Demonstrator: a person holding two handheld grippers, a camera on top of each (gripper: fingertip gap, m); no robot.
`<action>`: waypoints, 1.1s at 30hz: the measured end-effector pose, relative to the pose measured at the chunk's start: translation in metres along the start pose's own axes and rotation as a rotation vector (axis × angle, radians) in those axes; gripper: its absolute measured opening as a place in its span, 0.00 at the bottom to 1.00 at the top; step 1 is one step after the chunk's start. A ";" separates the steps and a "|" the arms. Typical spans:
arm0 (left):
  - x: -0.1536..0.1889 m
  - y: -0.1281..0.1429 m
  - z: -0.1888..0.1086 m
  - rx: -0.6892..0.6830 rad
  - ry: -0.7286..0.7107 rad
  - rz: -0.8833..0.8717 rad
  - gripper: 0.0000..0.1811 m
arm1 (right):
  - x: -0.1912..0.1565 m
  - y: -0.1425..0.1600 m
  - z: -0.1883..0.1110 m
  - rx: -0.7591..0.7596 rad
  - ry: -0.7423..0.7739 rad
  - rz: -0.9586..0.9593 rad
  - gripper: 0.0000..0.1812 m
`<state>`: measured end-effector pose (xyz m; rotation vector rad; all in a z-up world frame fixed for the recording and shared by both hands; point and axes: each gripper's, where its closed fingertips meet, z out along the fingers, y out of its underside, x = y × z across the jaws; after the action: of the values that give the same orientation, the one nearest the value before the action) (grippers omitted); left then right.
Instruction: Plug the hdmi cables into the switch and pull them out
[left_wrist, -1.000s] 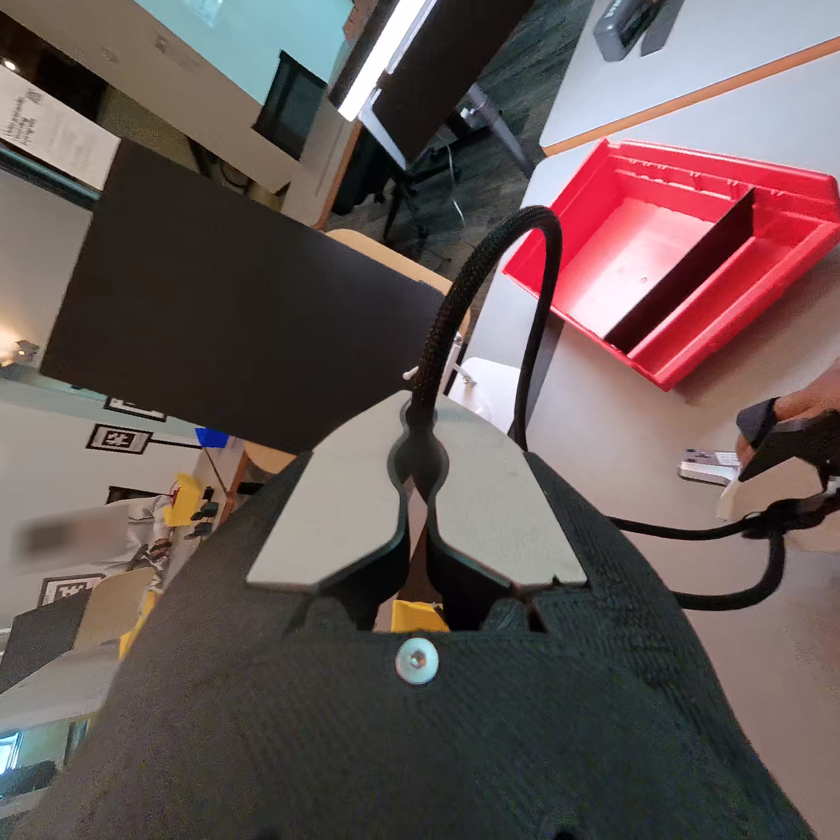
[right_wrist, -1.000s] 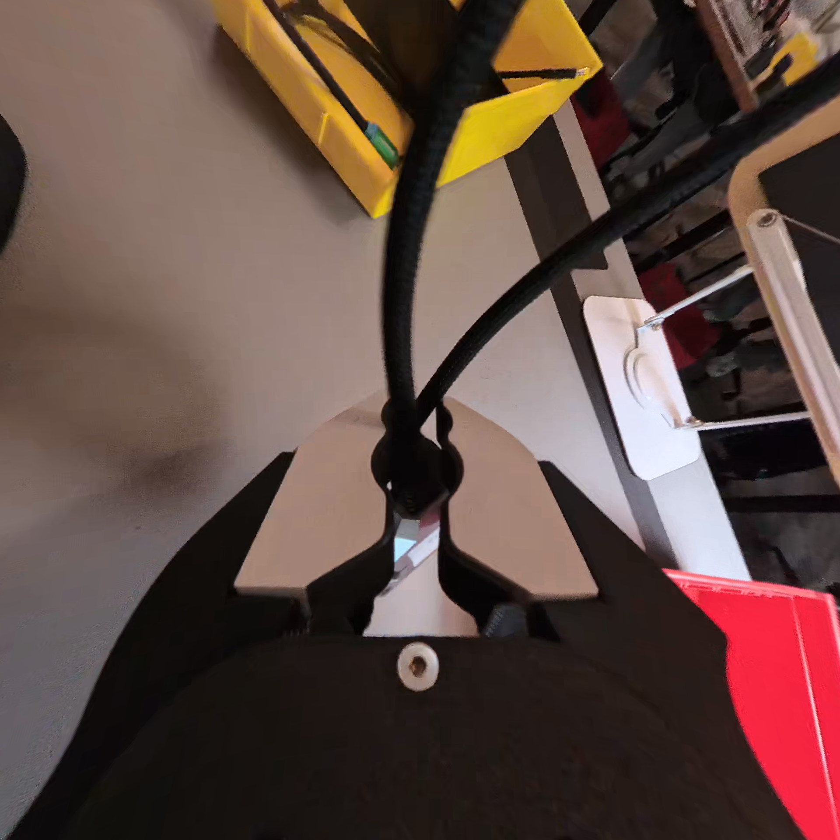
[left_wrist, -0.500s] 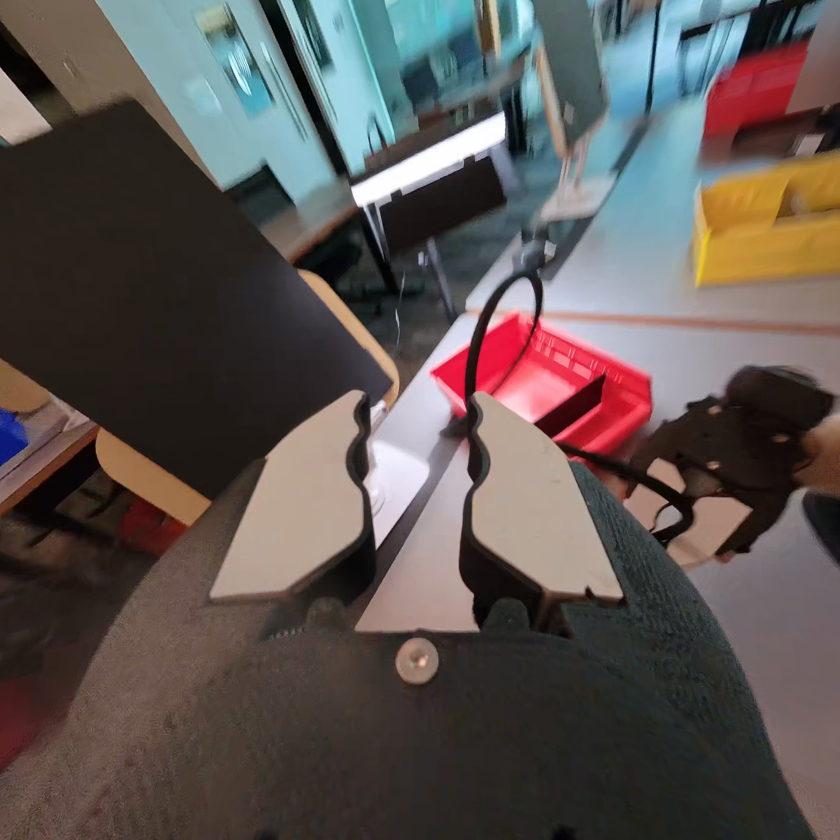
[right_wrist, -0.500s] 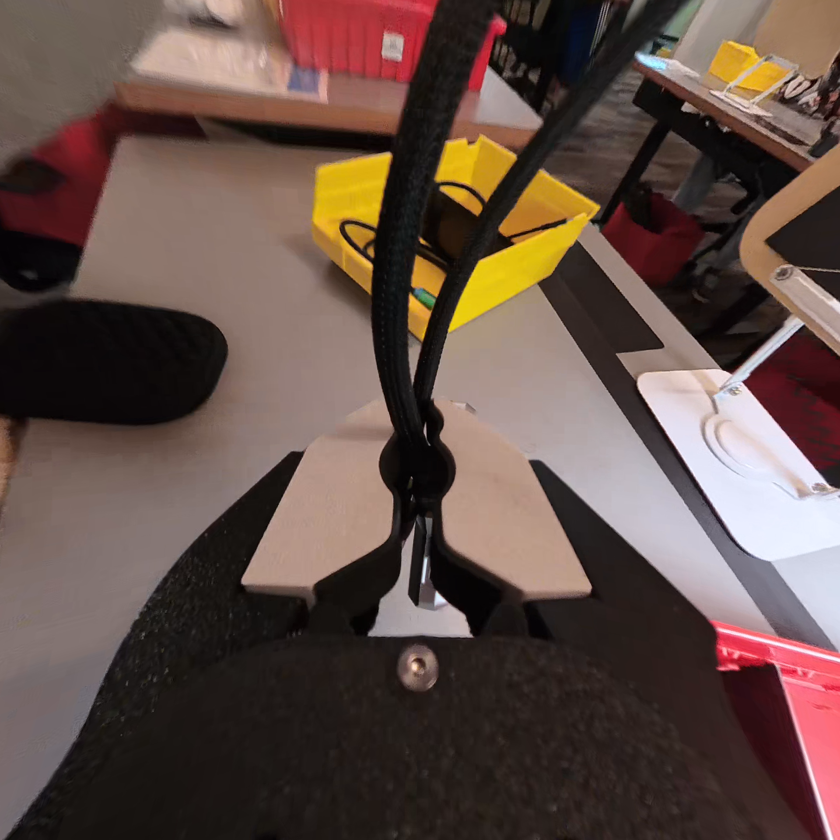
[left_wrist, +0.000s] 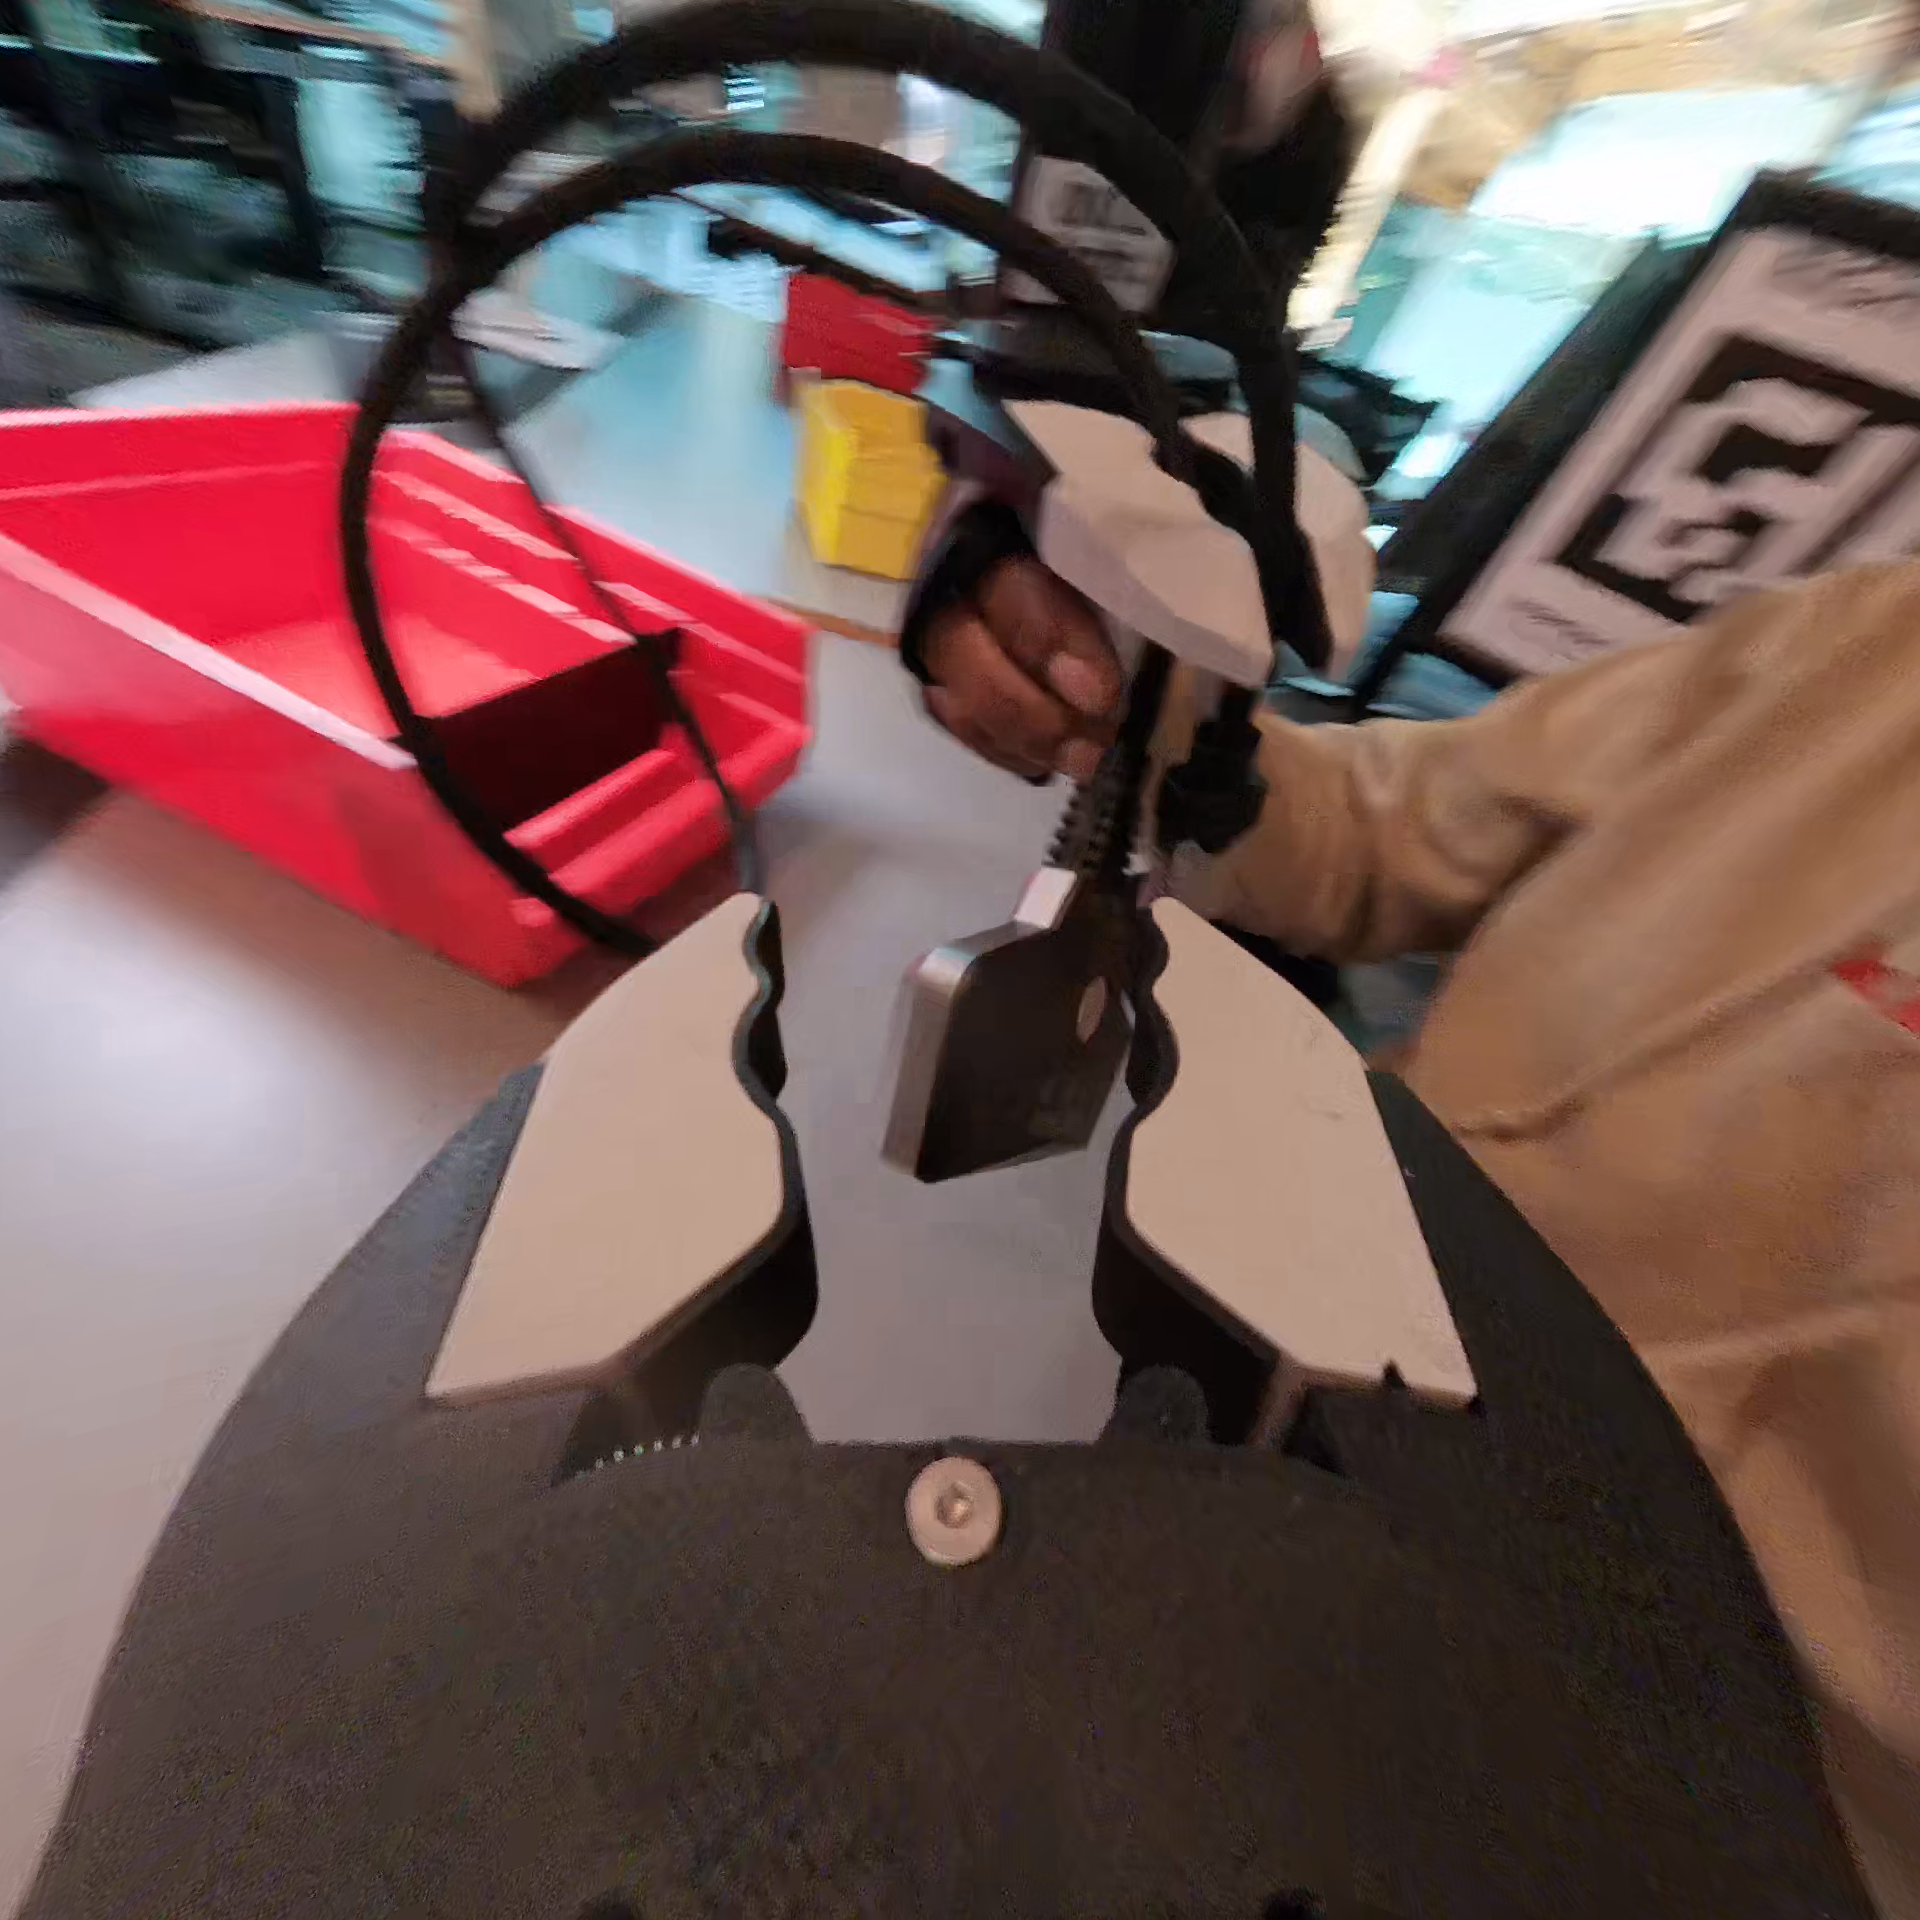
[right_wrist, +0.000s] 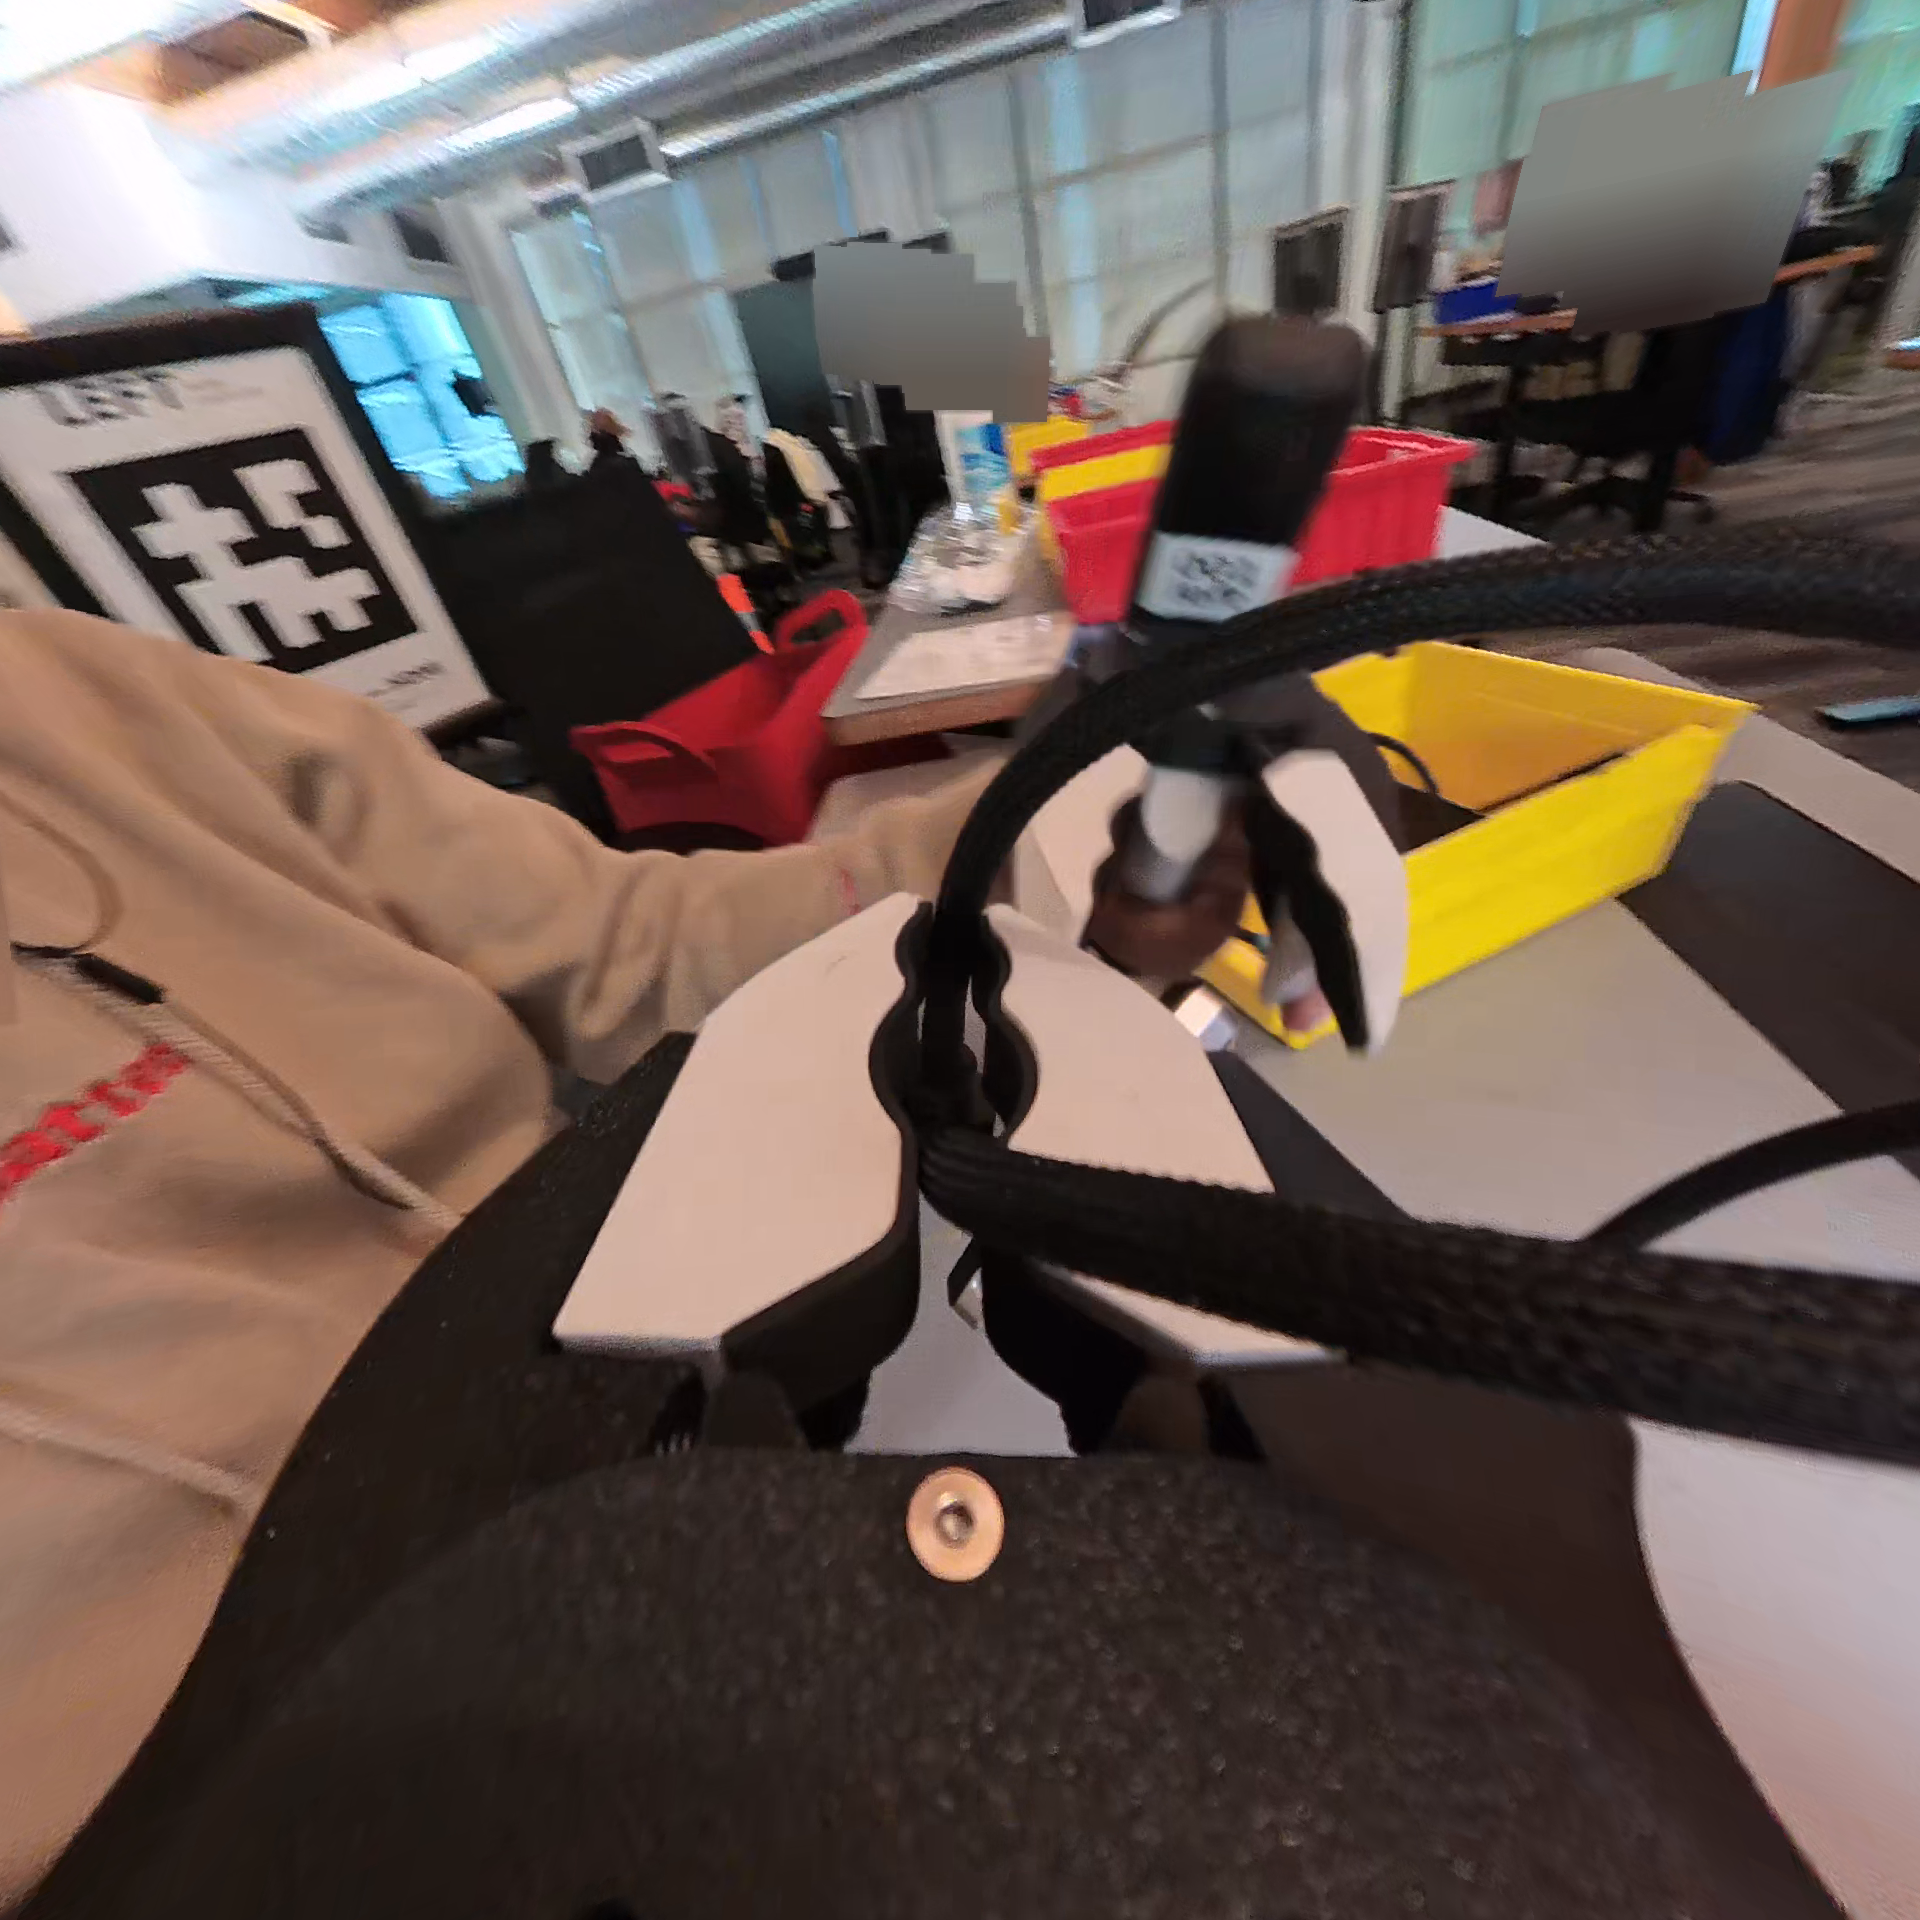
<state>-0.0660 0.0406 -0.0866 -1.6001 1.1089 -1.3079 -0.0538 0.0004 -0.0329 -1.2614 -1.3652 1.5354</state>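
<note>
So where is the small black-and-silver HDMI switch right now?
In the left wrist view, the black-and-silver HDMI switch hangs between the open left gripper's jaws, dangling from black braided cables beside the red bin.

Grey table (left_wrist: 208, 1143): red bin (left_wrist: 312, 665) (divided), yellow bin (right_wrist: 1538, 790).

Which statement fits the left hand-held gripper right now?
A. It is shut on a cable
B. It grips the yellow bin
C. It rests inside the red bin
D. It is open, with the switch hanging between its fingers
D: the left hand-held gripper is spread open around the dangling switch.

Two claws (left_wrist: 961, 940), two cables (left_wrist: 582, 208), one switch (left_wrist: 1003, 1049), two red bins (left_wrist: 312, 665)
</note>
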 end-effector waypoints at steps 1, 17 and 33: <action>0.013 0.006 0.004 0.010 0.118 -0.013 0.32 | -0.007 -0.001 0.000 0.014 -0.039 0.007 0.03; 0.012 0.011 0.022 0.064 0.282 -0.348 0.12 | 0.083 0.009 -0.066 0.056 0.382 0.222 0.29; -0.061 -0.007 -0.048 0.204 -0.331 -0.419 0.12 | 0.075 -0.016 -0.082 0.057 0.561 -0.120 0.24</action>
<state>-0.1181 0.0986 -0.0909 -1.8677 0.4377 -1.3012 0.0030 0.0970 -0.0295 -1.4074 -1.0003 1.0205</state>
